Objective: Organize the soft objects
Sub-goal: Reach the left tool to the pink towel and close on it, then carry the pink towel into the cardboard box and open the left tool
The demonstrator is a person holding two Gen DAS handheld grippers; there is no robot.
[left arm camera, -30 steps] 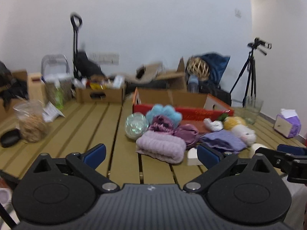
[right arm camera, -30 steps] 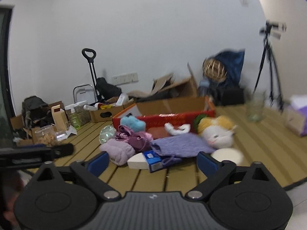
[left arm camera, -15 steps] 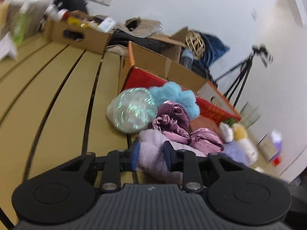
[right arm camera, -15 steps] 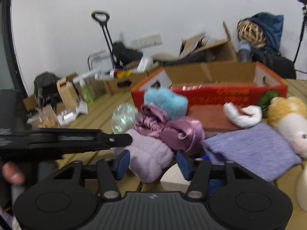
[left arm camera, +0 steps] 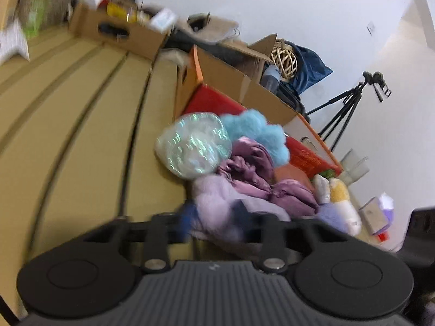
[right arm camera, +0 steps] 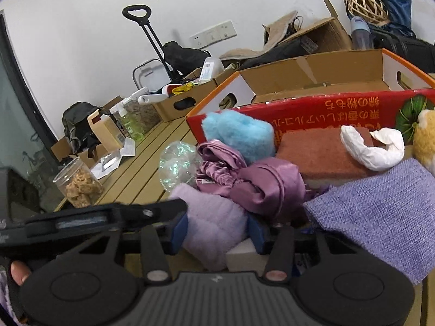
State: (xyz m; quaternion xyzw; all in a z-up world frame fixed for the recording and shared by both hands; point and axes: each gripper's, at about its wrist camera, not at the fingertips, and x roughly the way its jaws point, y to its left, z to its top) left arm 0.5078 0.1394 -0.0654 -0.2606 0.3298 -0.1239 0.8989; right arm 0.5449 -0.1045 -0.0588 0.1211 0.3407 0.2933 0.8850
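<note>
A pile of soft things lies on the wooden slat table in front of a red cardboard box. My left gripper has its blue pads closed onto the fluffy lilac towel, though the view is blurred. My right gripper has its pads against the same lilac towel from the other side. Behind it lie a purple satin cloth, a blue fluffy ball, an iridescent ball, a rust sponge, a white rag and a lavender knit cloth. A white foam block sits under the towel.
A jar of snacks stands at the table's left edge. A brown box of bottles and other clutter sit at the back. A yellow plush toy and a tissue pack lie to the right. A tripod stands by the wall.
Both grippers moved down and in toward the pile from open, raised positions. Their pads closed in on the lilac towel from either side.
</note>
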